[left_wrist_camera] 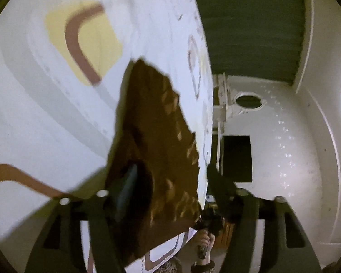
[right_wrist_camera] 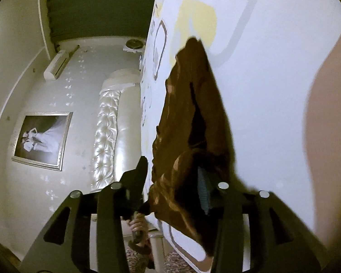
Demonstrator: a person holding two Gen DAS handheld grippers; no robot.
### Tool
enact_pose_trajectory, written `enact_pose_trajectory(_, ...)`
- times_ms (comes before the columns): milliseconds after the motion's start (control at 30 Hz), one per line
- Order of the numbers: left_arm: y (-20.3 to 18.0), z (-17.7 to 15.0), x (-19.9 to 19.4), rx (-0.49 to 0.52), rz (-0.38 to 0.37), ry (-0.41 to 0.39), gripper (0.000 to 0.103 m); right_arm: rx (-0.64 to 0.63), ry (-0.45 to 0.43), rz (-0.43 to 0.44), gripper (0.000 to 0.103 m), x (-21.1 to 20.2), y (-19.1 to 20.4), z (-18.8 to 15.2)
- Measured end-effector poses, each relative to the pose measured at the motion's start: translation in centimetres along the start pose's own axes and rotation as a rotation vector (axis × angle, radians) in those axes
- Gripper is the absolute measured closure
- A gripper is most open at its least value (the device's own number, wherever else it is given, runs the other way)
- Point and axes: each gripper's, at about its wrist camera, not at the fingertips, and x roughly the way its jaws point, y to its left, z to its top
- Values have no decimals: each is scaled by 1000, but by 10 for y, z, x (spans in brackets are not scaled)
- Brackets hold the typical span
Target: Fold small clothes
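Note:
A brown patterned garment [left_wrist_camera: 152, 125] lies flat on a white bed sheet [left_wrist_camera: 56, 113] printed with yellow and brown shapes. My left gripper [left_wrist_camera: 171, 173] is open. Its teal-padded finger [left_wrist_camera: 127, 186] rests against the cloth's near end, and the other finger [left_wrist_camera: 218, 186] stands off the bed's edge. In the right wrist view the same garment [right_wrist_camera: 193, 104] stretches away over the sheet [right_wrist_camera: 261, 79]. My right gripper [right_wrist_camera: 172, 168] is open astride the garment's near end, and its padded finger [right_wrist_camera: 203, 191] is partly hidden by a fold. Neither pair of pads presses on the cloth.
The bed's edge runs just beside the garment. Beyond it are a tufted headboard [right_wrist_camera: 106, 125], a framed picture [right_wrist_camera: 43, 136], an air conditioner [right_wrist_camera: 56, 66] and a green curtain [left_wrist_camera: 250, 22]. A hand [right_wrist_camera: 137, 225] holds the other gripper's handle. A pale pink blur [right_wrist_camera: 329, 113] fills the right.

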Motion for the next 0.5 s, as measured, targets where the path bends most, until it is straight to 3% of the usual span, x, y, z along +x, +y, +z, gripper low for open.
enact_pose_trajectory(100,-5,-3,-23,15,20,-33,39,0,-31,5,60,-19,2,-4)
enact_pose_trajectory(200,-9,-23,-28,24,7,-2,39,-15,-28,20,59,-28,8,-16)
enact_pose_trajectory(367,-13,-63,-16,64,49,58,39,-20,25,27,59,-24,11,-44)
enact_pose_trajectory(500,-8,-73,-9,50,83,45,39,-8,61,30,59,-19,7,-59)
